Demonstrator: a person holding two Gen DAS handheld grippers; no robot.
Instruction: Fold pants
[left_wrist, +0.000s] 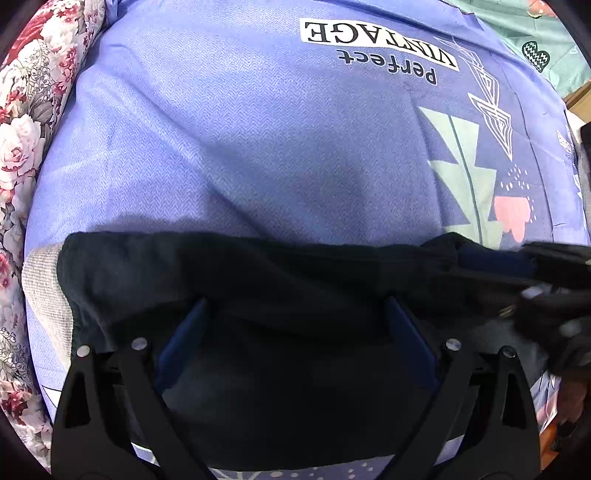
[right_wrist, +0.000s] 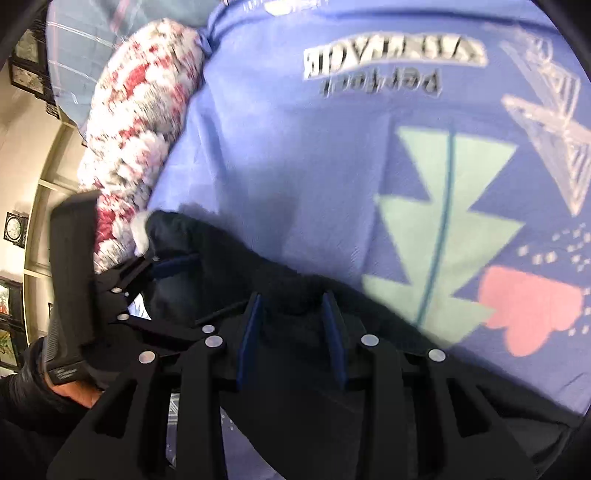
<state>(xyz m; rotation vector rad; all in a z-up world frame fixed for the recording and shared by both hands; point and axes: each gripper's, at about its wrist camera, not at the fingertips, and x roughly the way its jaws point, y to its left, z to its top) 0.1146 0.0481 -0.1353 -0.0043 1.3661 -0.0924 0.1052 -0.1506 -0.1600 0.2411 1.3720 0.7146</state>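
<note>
Black pants (left_wrist: 258, 280), soft fabric, folded flat, on blue bedsheet (left_wrist: 240, 129)

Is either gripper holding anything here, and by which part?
The right gripper pinches a bunched fold at the far edge of the dark navy fabric pants. The left gripper holds nothing; its jaws stand wide apart over the pants.

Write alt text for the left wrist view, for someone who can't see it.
The left hand-held gripper hangs wide open over dark pants lying on a purple printed bedsheet. The right hand-held gripper reaches in at the right edge, over the pants. A floral quilt borders the sheet on the left.
</note>
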